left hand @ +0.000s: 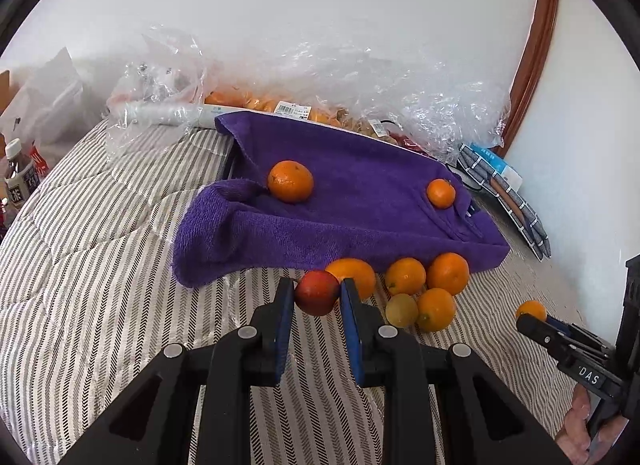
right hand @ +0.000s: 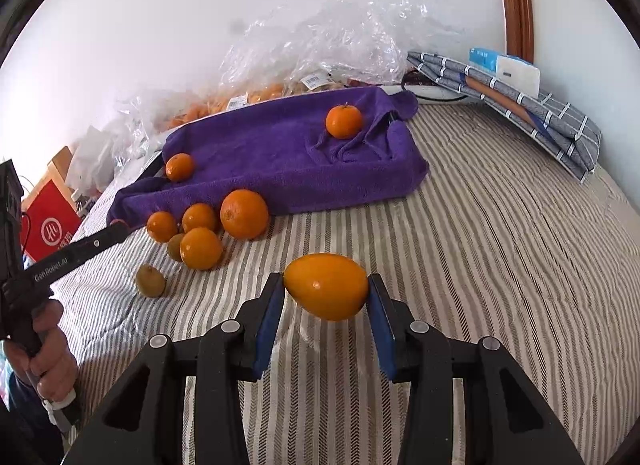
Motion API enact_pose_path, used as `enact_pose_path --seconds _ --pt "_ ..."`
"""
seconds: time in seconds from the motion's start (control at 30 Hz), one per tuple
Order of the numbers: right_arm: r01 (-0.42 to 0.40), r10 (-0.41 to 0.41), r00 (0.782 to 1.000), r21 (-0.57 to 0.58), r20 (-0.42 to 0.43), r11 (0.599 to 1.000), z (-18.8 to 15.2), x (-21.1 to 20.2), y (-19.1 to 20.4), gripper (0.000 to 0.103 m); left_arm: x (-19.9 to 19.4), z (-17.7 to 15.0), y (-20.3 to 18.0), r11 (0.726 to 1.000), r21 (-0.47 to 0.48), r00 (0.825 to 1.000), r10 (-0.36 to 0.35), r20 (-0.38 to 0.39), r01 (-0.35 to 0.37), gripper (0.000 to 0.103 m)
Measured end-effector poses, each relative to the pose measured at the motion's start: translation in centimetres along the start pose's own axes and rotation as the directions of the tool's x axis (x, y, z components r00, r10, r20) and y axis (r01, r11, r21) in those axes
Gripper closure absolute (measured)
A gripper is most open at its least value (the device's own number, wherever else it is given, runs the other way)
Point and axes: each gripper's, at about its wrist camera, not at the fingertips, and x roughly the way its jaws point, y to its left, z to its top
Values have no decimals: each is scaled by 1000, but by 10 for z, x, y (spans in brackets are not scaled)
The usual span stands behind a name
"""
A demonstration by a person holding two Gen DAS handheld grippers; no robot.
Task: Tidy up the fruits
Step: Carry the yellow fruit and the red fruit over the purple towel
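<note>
My left gripper (left hand: 317,292) is shut on a small red apple (left hand: 316,292) just above the striped bed, in front of a purple towel (left hand: 352,201). Two oranges (left hand: 290,181) lie on the towel. A cluster of oranges (left hand: 447,273) and a yellow-green fruit (left hand: 401,309) lies at the towel's front edge. My right gripper (right hand: 326,291) is shut on an egg-shaped orange-yellow fruit (right hand: 326,285) above the bed. It also shows at the right of the left wrist view (left hand: 532,315). A second greenish fruit (right hand: 150,280) lies apart on the bed.
The striped quilt (right hand: 500,245) covers the bed. Plastic bags of oranges (left hand: 256,101) lie against the white wall behind the towel. A folded checked cloth (right hand: 532,105) with a tissue pack sits at the far right. Bottles (left hand: 16,173) and a red box (right hand: 50,225) stand at the left.
</note>
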Motion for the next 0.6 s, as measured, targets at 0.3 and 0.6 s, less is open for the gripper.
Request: enact_pose_path --seconds 0.3,0.6 --pt "-3 3 997 -11 79 1000 30 -12 4 61 0 6 0 999 -2 999 33 22 -33 80" --pt "-4 5 993 -10 120 1000 56 -12 5 61 -15 35 -2 998 32 997 61 38 -62 80"
